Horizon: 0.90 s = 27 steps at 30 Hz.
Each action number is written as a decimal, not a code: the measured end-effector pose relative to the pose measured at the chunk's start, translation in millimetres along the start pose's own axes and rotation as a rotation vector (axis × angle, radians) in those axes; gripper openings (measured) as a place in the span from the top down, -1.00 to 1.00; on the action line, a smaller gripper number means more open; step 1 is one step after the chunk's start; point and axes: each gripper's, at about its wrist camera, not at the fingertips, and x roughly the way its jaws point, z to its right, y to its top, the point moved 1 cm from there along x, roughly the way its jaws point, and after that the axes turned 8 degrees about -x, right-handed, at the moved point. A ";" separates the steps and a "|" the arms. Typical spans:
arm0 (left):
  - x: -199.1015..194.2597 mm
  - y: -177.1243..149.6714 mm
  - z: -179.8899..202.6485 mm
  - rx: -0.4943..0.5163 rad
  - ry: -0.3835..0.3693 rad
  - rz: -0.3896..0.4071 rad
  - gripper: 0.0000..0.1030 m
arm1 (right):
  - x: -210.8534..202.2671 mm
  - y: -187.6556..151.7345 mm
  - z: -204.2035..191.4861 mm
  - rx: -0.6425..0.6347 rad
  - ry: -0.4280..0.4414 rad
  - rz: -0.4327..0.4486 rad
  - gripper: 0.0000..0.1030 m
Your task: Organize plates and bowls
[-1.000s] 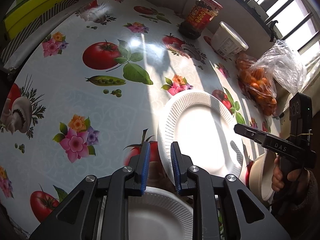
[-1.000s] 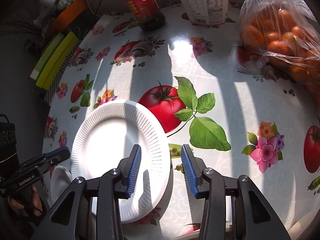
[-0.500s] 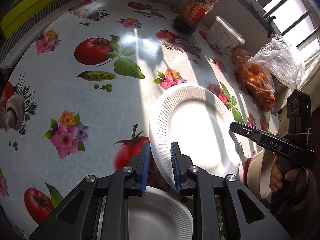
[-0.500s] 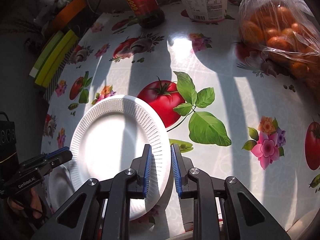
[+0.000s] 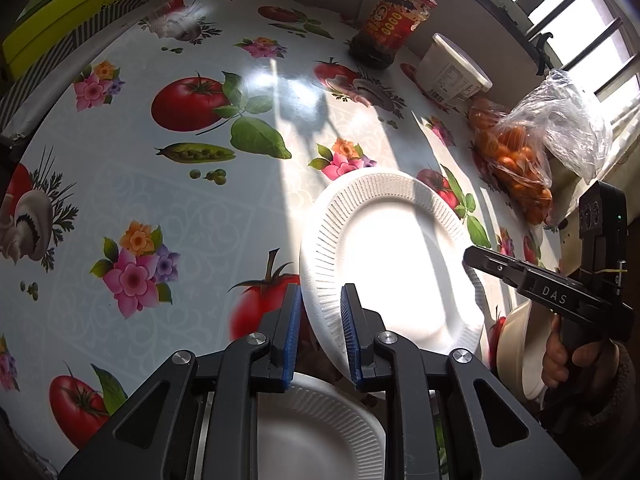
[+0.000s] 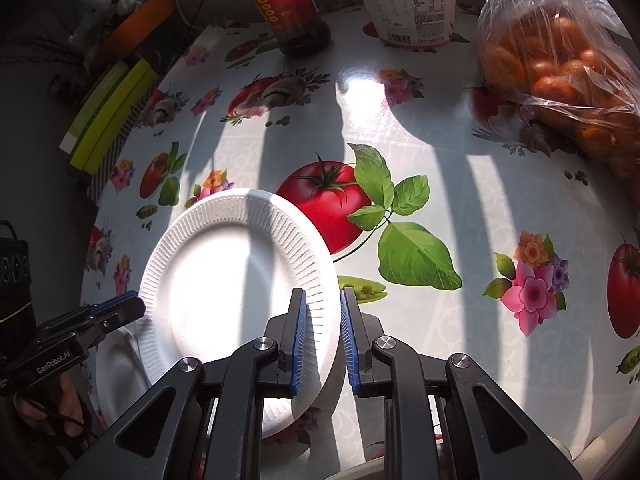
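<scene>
I am holding a white foam plate (image 5: 394, 248) between both grippers, raised off the table (image 5: 132, 184) and tilted, with its near edge higher than its far edge. The plate is round, with a smooth flat centre and a broad rim pressed into fine radial ridges; sunlight is washing its middle almost blank, and a bar of shadow is crossing it in the right wrist view (image 6: 240, 280). My left gripper (image 5: 320, 336) is pinching the plate's rim on one side, its blue pads narrow with the ridged edge passing between them. My right gripper (image 6: 323, 334) is clamping the opposite rim the same way, jaws nearly together on the thin foam. Under the raised plate a second plate (image 5: 320, 432) of the same ridged white foam is lying on the table, close to me. Beside my right hand (image 5: 568, 364) I am seeing the pale curved side of a bowl (image 5: 516, 344), partly hidden. The table is wearing a glossy cloth printed with tomatoes, flowers and mushrooms.
</scene>
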 end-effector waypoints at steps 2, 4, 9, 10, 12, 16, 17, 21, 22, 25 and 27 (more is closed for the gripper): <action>-1.9 0.1 -0.6 0.000 -0.001 0.005 0.59 | -2.8 0.4 -0.7 0.002 0.001 0.006 0.67; -4.2 0.2 -0.6 0.000 -0.003 0.010 0.59 | -5.3 1.1 -1.2 0.001 0.001 0.011 0.67; -13.0 -0.8 1.0 0.014 -0.002 0.031 0.59 | -16.1 1.9 -6.5 0.000 0.000 0.035 0.67; -14.8 -1.1 1.1 0.015 -0.002 0.036 0.59 | -18.2 1.9 -7.8 -0.003 -0.001 0.038 0.67; -17.7 -1.3 0.7 0.016 -0.005 0.041 0.59 | -21.5 1.3 -11.7 -0.009 -0.006 0.045 0.67; -23.7 -2.9 -1.1 0.013 -0.009 0.050 0.59 | -26.9 0.2 -18.2 -0.013 -0.007 0.057 0.67; -25.2 -3.5 -1.1 0.014 -0.010 0.052 0.59 | -27.8 -0.7 -20.3 -0.014 -0.008 0.058 0.67; -33.7 -7.1 -3.5 0.014 -0.014 0.066 0.59 | -33.7 -3.4 -27.3 -0.021 -0.004 0.070 0.67; -36.0 -8.0 -4.6 0.012 -0.016 0.068 0.59 | -35.2 -4.1 -29.3 -0.023 -0.003 0.072 0.67; -42.6 -11.5 -7.2 0.015 -0.015 0.078 0.59 | -39.2 -8.1 -36.5 -0.029 0.001 0.080 0.67; -46.2 -13.7 -10.5 0.015 -0.015 0.082 0.59 | -41.4 -10.6 -41.8 -0.034 0.005 0.084 0.67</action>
